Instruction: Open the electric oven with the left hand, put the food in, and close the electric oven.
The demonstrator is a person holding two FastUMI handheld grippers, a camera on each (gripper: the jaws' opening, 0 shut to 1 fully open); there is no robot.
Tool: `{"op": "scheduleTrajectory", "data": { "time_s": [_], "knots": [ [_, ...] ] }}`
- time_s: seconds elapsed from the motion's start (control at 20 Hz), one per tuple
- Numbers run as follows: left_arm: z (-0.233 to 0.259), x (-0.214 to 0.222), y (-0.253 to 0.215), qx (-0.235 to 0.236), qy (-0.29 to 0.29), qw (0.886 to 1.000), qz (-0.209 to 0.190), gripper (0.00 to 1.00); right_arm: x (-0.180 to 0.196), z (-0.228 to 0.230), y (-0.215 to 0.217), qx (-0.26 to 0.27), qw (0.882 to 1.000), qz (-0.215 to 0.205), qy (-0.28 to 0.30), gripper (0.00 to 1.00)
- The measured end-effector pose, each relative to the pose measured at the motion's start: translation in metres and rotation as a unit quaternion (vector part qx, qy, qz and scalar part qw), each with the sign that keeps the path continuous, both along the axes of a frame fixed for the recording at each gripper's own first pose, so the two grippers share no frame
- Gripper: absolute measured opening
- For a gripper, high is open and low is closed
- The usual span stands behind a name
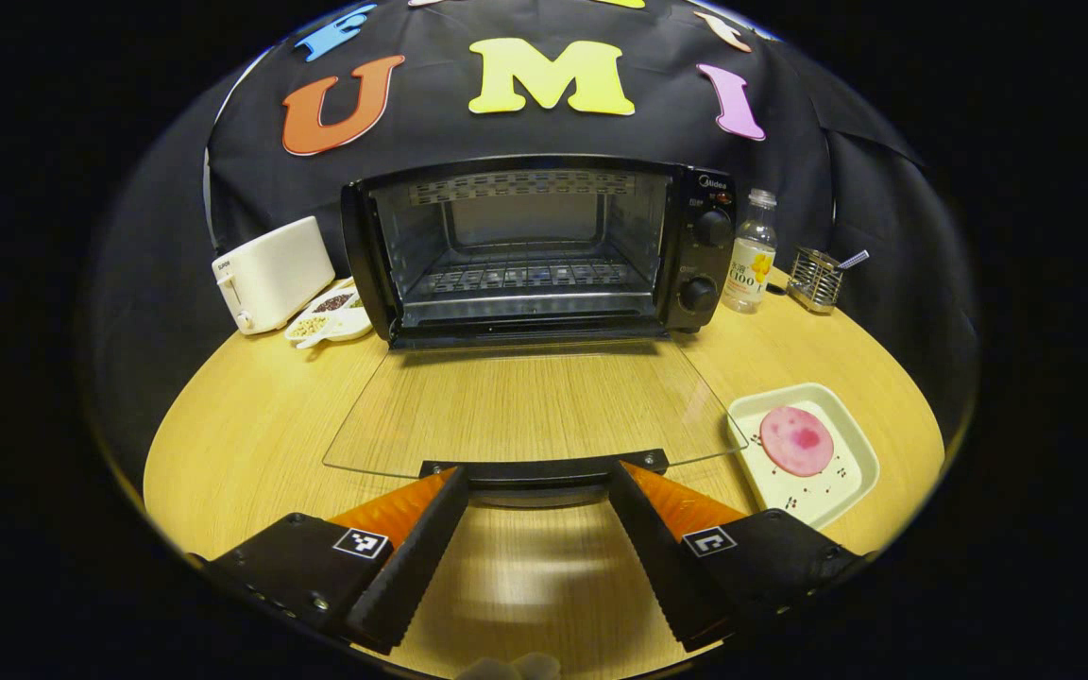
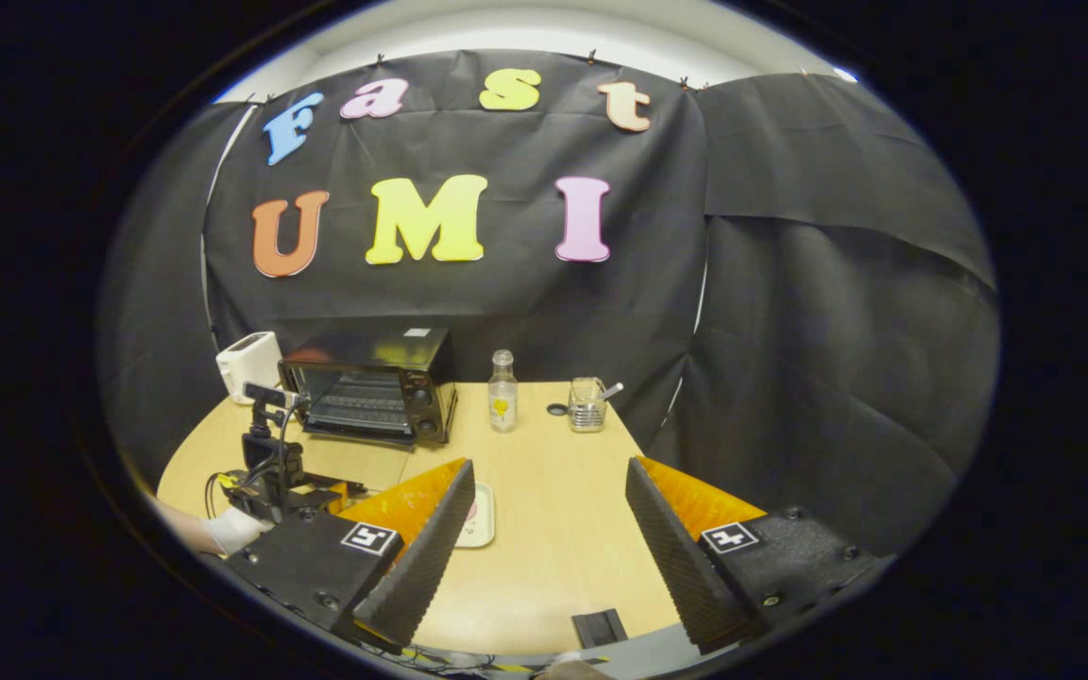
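The black electric oven (image 1: 544,246) stands open at the back of the table, with its wire rack bare. Its glass door (image 1: 525,406) lies flat toward me. My left gripper (image 1: 539,477) is open, and its fingertips flank the door's dark handle (image 1: 544,469) without pressing on it. The food, a round pink slice (image 1: 796,441), lies on a white square plate (image 1: 851,472) to the right of the door. My right gripper (image 2: 549,467) is open, holds nothing and hovers over the table's near right part. From there the oven (image 2: 374,382) is at the far left and the plate (image 2: 483,515) peeks past a finger.
A white toaster (image 1: 270,274) and a small dish of seeds (image 1: 327,316) sit left of the oven. A clear bottle (image 1: 752,250) and a wire holder (image 1: 816,279) stand to its right. A gloved hand (image 2: 232,529) holds the left gripper. A small black block (image 2: 598,626) lies at the table's front edge.
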State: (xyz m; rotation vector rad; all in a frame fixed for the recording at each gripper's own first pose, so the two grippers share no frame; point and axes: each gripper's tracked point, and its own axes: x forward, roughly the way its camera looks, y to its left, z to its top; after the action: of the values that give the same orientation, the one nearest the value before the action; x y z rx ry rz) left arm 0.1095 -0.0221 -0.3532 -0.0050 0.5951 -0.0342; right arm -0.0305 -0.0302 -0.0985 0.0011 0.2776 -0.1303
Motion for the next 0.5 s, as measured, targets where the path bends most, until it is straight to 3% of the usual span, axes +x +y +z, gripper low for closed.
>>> {"op": "scheduleTrajectory", "data": {
  "time_s": [0.25,0.5],
  "knots": [
    [-0.007,-0.004,-0.005,0.001,0.018,1.000,-0.001,1.00,0.003,-0.008,-0.002,0.007,1.000,-0.001,0.009,0.99],
    [-0.002,-0.003,-0.004,-0.004,0.018,1.000,0.002,0.97,0.002,-0.014,0.005,0.006,1.000,0.011,0.015,0.99]
  ]
}}
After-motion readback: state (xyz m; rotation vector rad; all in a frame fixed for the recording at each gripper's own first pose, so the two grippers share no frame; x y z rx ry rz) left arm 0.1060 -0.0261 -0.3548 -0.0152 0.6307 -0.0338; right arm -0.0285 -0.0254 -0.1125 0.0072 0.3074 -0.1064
